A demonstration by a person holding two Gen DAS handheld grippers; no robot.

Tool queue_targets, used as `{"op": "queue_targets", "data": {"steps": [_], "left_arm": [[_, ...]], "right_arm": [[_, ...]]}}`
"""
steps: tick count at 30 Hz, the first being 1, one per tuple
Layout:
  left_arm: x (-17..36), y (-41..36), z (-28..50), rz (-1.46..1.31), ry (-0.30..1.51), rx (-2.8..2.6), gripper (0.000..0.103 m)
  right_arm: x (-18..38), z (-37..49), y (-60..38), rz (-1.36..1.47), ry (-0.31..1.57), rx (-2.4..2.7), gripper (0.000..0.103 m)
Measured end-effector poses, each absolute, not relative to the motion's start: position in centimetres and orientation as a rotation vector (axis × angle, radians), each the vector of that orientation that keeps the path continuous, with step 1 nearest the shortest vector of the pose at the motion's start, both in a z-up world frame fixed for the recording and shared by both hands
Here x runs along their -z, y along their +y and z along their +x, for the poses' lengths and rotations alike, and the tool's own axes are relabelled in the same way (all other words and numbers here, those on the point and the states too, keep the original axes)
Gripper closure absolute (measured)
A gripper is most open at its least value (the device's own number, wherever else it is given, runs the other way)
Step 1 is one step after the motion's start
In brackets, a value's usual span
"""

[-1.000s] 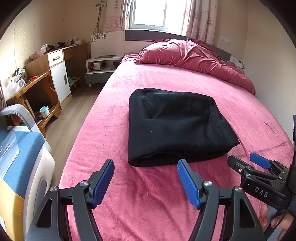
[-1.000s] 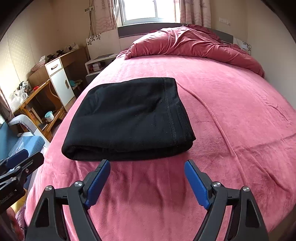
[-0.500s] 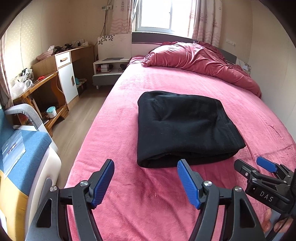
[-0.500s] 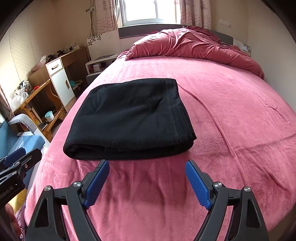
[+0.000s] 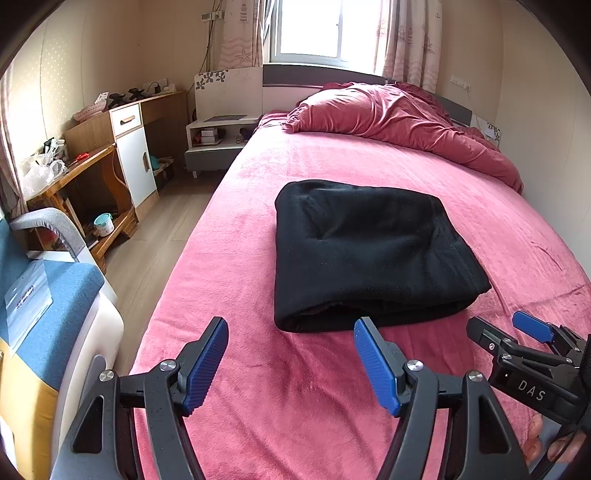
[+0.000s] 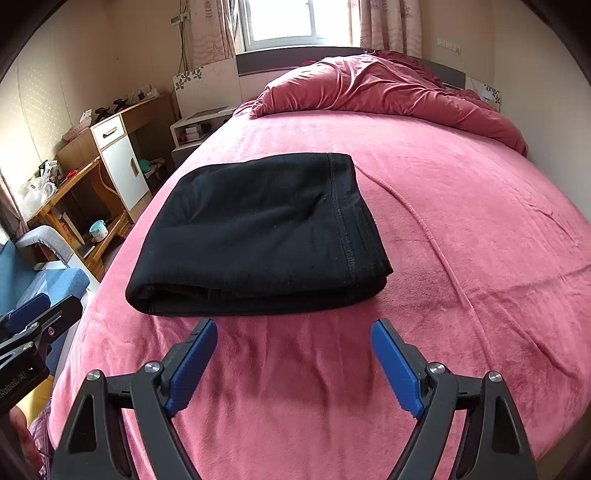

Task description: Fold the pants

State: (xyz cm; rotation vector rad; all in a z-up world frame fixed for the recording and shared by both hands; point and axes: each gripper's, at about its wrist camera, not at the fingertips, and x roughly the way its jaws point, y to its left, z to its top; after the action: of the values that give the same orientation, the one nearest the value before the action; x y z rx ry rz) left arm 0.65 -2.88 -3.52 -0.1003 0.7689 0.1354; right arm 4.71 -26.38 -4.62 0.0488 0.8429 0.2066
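We hold a claw in each hand, and both point down at the big pink bed (image 5: 258,387). The black pants (image 5: 369,254) lie on the bed, folded up into a thick, neat square. The open edges of the fold face us, and a stitched hem runs down the right side of the pile.

Our left claw (image 5: 291,363) is wide open. Nothing is between its blue pads (image 5: 205,365). It hangs just in front of the near left corner of the pants and does not touch them. Our right claw (image 6: 293,363) is wide open too, and it holds nothing. It sits just in front of the near edge of the pants, not touching. In the left view we can see the right claw poking in from the right side, with fingertips (image 5: 546,439) of the hand that holds it showing under it.

A crumpled pink blanket (image 5: 399,118) is piled up at the far end of the bed, under the window (image 5: 317,29). On the left of the bed we see a wooden floor (image 5: 155,236), a small white nightstand (image 5: 218,136), a wooden table (image 5: 88,162) with bits and bobs on it, and a blue chair (image 5: 48,295) close to us.
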Motion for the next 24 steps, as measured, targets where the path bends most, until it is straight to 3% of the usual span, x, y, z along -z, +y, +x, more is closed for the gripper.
{"op": "queue_targets", "data": {"steps": [24], "left_arm": [[3.57, -3.06, 0.34, -0.104, 0.768, -0.141, 0.031]], "right_arm": [[4.79, 4.58, -26.62, 0.05, 0.847, -0.205, 0.016]]}}
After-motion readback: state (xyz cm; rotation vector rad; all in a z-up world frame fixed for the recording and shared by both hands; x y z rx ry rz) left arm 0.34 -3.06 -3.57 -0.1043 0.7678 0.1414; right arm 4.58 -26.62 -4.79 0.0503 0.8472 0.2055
